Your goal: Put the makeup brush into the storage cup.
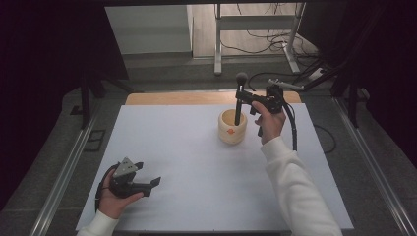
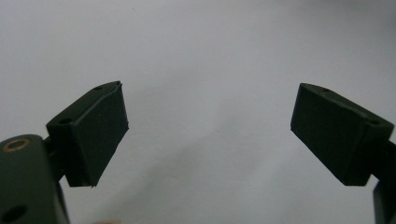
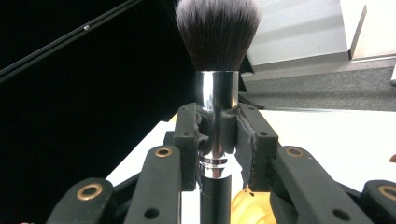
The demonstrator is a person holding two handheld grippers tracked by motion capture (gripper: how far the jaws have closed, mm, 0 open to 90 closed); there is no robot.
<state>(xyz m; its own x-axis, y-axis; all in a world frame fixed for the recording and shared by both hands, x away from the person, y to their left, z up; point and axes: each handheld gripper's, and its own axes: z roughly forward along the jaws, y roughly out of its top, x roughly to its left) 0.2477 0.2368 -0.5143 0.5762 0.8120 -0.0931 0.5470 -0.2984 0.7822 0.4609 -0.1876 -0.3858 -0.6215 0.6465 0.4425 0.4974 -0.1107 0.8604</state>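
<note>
The right hand-held gripper (image 1: 242, 97) is clenched on the makeup brush (image 3: 215, 88) at its metal ferrule, handle end down inside the wooden cup (image 1: 232, 127) at the table's (image 1: 196, 162) one o'clock. A tilted brush could tip the cup. The left hand-held gripper (image 1: 147, 175) rests released at seven o'clock.

Brush (image 3: 217, 70) in right tool view: bristle tips cut off by top edge, lower handle cut by bottom edge. Ferrule midsection hidden behind tool pads (image 3: 245, 140). High view: brush lower end hidden inside wooden cup (image 1: 232, 129); cup's small orange mark too small to read. Left tool (image 2: 210, 135) view: tool arms cut off at bottom corners.
</note>
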